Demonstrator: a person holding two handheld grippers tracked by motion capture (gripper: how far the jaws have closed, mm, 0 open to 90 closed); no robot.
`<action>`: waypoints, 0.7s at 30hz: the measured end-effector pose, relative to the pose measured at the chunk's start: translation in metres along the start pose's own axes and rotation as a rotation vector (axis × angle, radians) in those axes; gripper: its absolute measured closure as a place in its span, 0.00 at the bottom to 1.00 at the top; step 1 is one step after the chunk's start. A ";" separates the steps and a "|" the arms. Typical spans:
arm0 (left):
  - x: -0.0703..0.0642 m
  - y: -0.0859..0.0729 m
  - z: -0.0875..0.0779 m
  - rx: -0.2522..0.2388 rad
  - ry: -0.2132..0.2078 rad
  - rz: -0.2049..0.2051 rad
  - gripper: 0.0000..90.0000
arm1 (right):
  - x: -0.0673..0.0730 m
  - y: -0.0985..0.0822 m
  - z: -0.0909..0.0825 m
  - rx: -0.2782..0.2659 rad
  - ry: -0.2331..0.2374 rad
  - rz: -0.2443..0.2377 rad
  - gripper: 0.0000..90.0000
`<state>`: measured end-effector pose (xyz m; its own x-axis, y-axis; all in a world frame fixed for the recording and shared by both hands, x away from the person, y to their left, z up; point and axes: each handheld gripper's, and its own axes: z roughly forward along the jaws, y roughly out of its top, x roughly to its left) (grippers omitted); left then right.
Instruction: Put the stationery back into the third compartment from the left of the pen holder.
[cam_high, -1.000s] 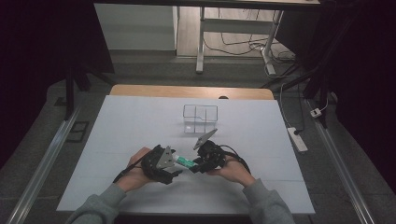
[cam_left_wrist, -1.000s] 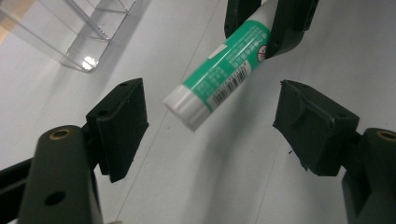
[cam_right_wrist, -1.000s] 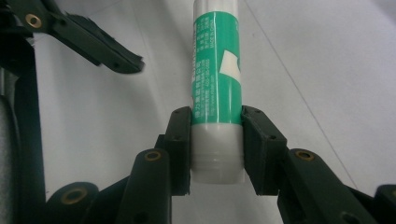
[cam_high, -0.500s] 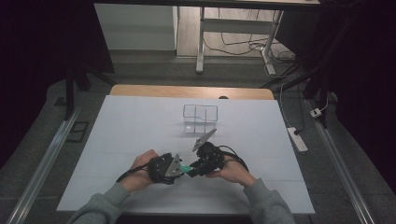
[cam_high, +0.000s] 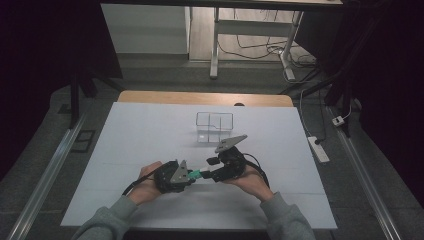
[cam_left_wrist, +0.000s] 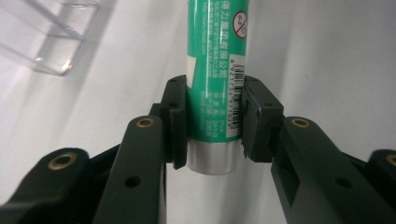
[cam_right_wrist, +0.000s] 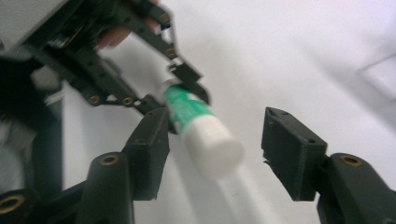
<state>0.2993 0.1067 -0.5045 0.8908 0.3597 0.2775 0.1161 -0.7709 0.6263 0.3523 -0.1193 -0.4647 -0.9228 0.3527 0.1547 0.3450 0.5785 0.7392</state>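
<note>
Looks like a handoff mid-swap: left gripper (cam_high: 189, 175) has just clamped down on the green glue stick (cam_left_wrist: 215, 70), while right gripper (cam_right_wrist: 212, 154) has just been opening, pads now off the white cap. Stick held level just above the white table (cam_high: 150, 135), between both hands. Smooth round plastic tube, glossy printed label. Clear boxy container (cam_high: 214, 126) sitting behind, probably the destination.
</note>
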 end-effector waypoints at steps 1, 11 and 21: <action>0.002 -0.001 -0.001 -0.010 0.012 -0.016 0.72 | -0.002 -0.001 -0.003 -0.024 -0.020 0.012 0.45; 0.014 -0.009 -0.008 -0.106 0.057 -0.159 0.72 | -0.014 -0.013 -0.019 -0.168 -0.095 0.118 0.42; 0.011 -0.007 -0.011 -0.168 0.074 -0.178 0.72 | -0.007 -0.015 -0.006 -0.186 -0.072 0.131 0.38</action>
<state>0.3032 0.1216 -0.4981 0.8273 0.5246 0.2008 0.1881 -0.5956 0.7810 0.3530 -0.1346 -0.4730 -0.8553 0.4711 0.2156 0.4176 0.3806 0.8251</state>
